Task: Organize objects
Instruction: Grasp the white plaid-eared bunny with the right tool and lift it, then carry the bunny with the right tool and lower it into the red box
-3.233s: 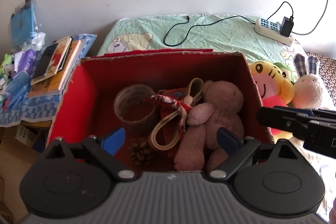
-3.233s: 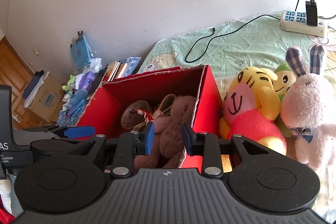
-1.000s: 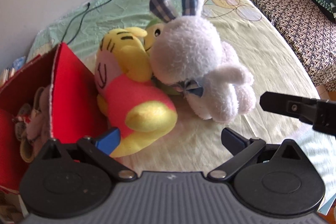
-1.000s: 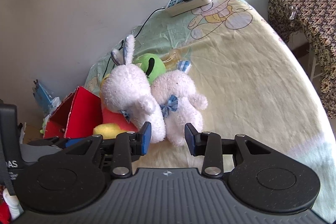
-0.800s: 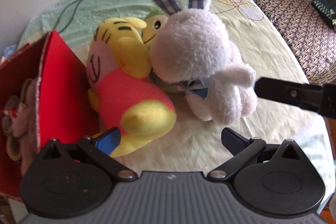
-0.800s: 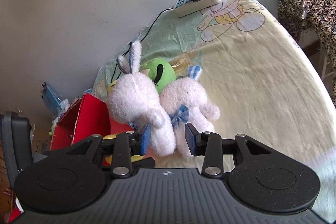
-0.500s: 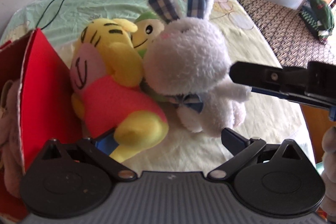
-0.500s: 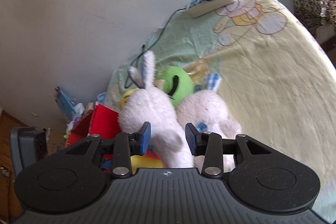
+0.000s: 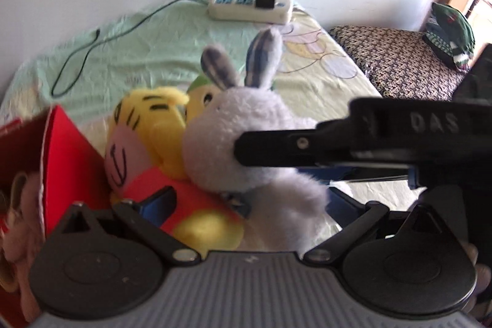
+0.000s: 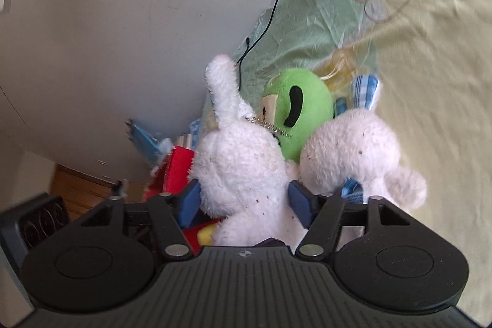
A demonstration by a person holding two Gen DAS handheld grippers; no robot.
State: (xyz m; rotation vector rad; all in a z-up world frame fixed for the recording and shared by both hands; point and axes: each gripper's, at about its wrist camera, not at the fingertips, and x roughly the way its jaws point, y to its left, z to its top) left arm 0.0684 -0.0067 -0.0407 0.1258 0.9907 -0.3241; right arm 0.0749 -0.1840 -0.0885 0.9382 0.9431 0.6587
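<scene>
Since half a second ago, the right gripper [image 9: 243, 149] has slid across the left-wrist frame's centre onto the white rabbit [image 9: 246, 149]; the left gripper [image 9: 246, 202] gapes wide beneath. Right-wrist view: right gripper's spread pads [image 10: 295, 199] flank the rabbit at lower centre, unclenched.

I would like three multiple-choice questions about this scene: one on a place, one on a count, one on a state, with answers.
1. In the left wrist view, the red box lies on which side of the yellow tiger toy? A left; B right; C on top.
2. How many white rabbits show in the right wrist view? A one; B two; C three.
3. The right gripper is: A shut on nothing; B open around a rabbit; C holding a cable.
Answers: 1 A, the box is at the picture's left edge. 2 B, one sits between the fingers, another right of it. 3 B, the fingers stand apart on either side.
</scene>
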